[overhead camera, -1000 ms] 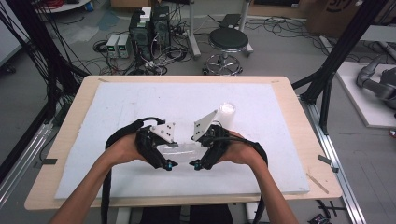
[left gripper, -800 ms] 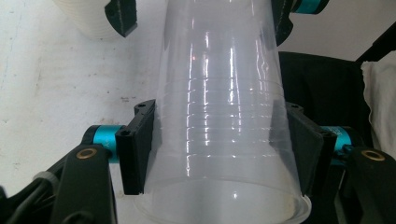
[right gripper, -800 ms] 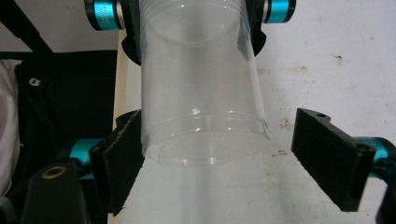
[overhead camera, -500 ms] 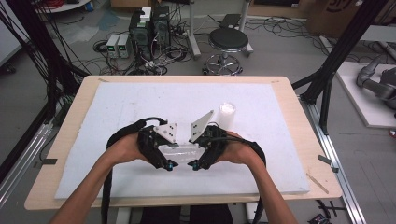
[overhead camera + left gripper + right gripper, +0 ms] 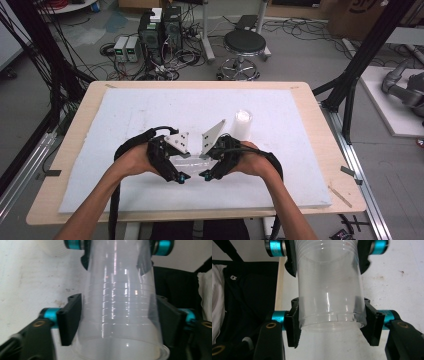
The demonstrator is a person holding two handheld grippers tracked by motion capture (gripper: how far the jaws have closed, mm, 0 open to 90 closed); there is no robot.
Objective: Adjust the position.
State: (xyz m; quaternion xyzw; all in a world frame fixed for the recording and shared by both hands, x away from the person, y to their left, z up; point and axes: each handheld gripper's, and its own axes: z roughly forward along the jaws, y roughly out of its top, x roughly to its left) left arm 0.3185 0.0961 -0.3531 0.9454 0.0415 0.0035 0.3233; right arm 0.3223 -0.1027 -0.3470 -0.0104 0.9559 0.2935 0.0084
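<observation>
A: Where is the cup (image 5: 117,302)?

B: It is lying sideways in the air just above the desk (image 5: 125,107), near the front edge, between the two hands. The left hand-held gripper (image 5: 176,176) is clamping one end, and its own view is showing the wide rim closest. The right hand-held gripper (image 5: 207,175) is clamping the other end (image 5: 328,290), with the cup's base toward its camera. Both sets of jaws are pressing on clear plastic walls.

A: What could be going wrong here?

B: I judge the thin plastic could be buckling if either grip tightens. If this is really two nested cups, pulling off-axis could be jamming them, or one could be popping free and dropping onto the desk. A white cup (image 5: 243,124) is standing just beyond the right hand and could be getting knocked over.

A: Is anything changing from a moment ago?

B: The right gripper's grey plate is tilting more upright, and the hands are sitting slightly closer together. The white cup is staying put.
</observation>
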